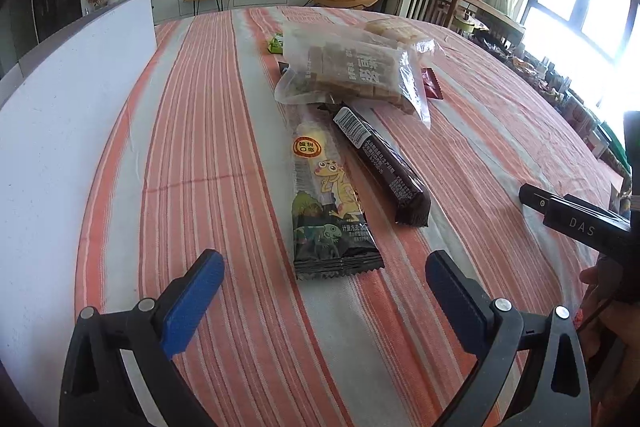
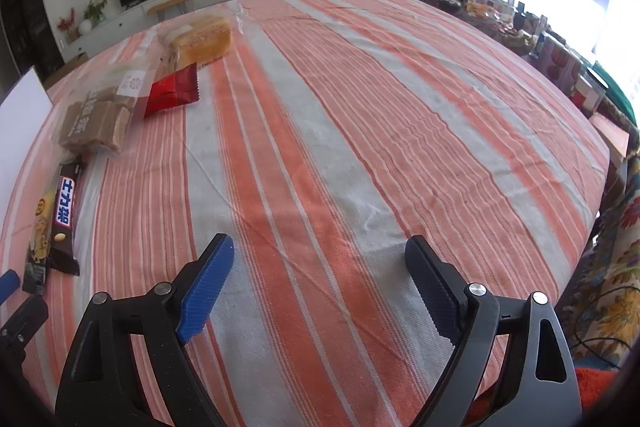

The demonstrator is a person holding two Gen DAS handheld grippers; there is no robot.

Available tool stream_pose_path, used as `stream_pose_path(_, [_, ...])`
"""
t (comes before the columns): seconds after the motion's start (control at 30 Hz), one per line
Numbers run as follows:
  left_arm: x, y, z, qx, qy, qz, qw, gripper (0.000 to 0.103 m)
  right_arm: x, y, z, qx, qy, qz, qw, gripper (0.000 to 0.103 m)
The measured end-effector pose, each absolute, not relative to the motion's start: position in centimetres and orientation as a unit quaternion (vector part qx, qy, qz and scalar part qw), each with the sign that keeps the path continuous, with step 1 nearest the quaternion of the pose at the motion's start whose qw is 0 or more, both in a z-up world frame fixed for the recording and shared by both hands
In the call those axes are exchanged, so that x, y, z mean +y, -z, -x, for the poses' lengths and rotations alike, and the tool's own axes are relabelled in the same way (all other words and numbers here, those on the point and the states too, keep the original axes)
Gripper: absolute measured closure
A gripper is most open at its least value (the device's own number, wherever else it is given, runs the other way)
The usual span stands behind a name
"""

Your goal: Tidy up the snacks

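My left gripper point(image 1: 324, 263) is open and empty, just short of a long dinosaur-print snack packet point(image 1: 326, 199) lying on the striped tablecloth. Beside it lies a dark chocolate bar point(image 1: 380, 163), which also shows in the right wrist view point(image 2: 64, 215). Behind them is a clear bag of brown wafers point(image 1: 352, 75), a red packet point(image 1: 431, 85), a green packet point(image 1: 276, 45) and a bag of golden cake point(image 1: 394, 29). My right gripper point(image 2: 320, 251) is open and empty over bare cloth, right of the snacks. Wafers point(image 2: 96, 119), red packet point(image 2: 174, 91) and cake point(image 2: 200, 43) lie at its far left.
A white board point(image 1: 68, 115) stands along the table's left side. The right gripper's body point(image 1: 580, 219) shows at the right of the left wrist view. Cluttered shelves and boxes point(image 2: 560, 67) line the table's right edge. The cloth-covered table point(image 2: 360, 107) stretches ahead.
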State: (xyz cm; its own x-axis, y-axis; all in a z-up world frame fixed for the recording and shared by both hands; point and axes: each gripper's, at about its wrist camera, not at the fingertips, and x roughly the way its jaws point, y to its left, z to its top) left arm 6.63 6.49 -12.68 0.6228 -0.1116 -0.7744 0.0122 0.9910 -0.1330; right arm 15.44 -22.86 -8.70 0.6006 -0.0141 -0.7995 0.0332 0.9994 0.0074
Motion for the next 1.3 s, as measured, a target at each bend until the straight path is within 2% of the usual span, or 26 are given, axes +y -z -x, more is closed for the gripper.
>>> stream_pose_path(1.3, [5.58,12.87,-6.92,0.44,0.031,0.037,0.897,0.001,-22.89,8.68,-15.39,0.447,0.011,-0.011,0.894,0.012])
